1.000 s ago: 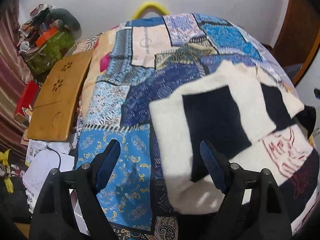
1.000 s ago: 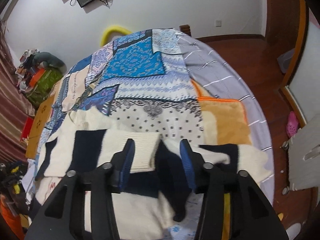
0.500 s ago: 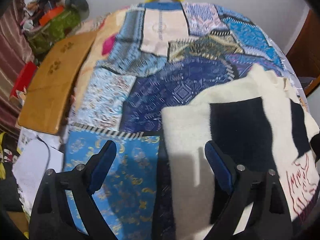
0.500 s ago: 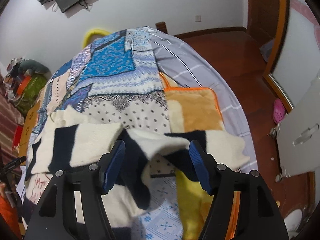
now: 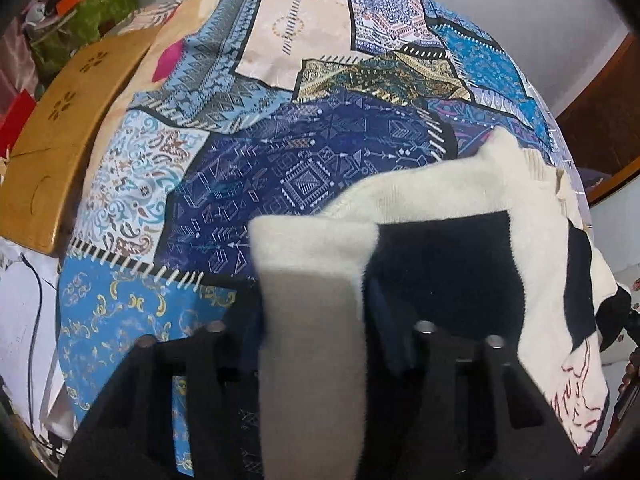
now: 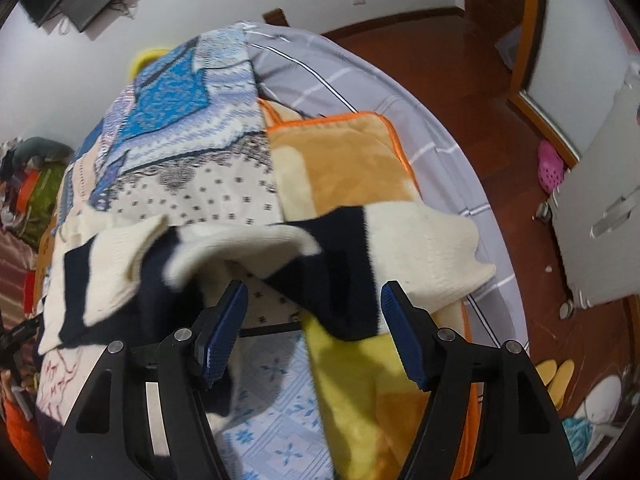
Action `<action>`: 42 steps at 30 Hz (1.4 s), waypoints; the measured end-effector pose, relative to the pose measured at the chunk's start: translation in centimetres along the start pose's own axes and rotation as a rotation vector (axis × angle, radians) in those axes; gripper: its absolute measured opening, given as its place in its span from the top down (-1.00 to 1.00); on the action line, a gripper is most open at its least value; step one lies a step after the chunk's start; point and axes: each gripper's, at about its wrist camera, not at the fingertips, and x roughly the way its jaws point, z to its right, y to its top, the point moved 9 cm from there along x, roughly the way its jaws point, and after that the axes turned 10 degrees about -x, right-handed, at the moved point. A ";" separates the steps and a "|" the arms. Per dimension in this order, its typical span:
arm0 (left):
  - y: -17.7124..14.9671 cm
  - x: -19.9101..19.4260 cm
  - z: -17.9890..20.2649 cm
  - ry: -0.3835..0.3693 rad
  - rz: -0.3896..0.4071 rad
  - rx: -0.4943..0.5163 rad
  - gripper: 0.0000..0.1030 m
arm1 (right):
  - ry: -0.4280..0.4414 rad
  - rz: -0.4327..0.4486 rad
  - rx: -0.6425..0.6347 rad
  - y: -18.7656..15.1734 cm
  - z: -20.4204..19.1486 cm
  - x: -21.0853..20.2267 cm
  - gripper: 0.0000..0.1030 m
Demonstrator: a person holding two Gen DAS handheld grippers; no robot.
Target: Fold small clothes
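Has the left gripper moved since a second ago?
Yes. The left gripper dropped toward the quilt, its jaws just closing on the sweater's cream edge.

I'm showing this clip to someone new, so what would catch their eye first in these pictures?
The cream and navy sweater sprawled over the blue patchwork bedspread; the left gripper has just closed on its cream sleeve. In the right view, the right gripper hangs open over the sweater's other sleeve, beside an orange-trimmed plush blanket.
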 end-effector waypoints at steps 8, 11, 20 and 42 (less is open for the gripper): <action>1.5 -0.7 -0.7 0.067 0.068 0.015 0.75 | 0.005 0.000 0.161 -0.2 4.7 1.0 -0.27; 2.3 -0.8 -1.7 0.092 0.086 0.001 0.76 | -0.011 -0.002 0.189 -0.2 6.1 1.0 -0.27; 2.7 -0.7 -3.9 0.175 0.108 0.012 0.76 | -0.027 -0.041 0.239 -1.2 8.6 2.6 -0.27; 0.9 -4.8 -1.2 0.194 0.160 0.139 -0.30 | -0.023 0.034 0.226 0.0 8.3 2.7 0.69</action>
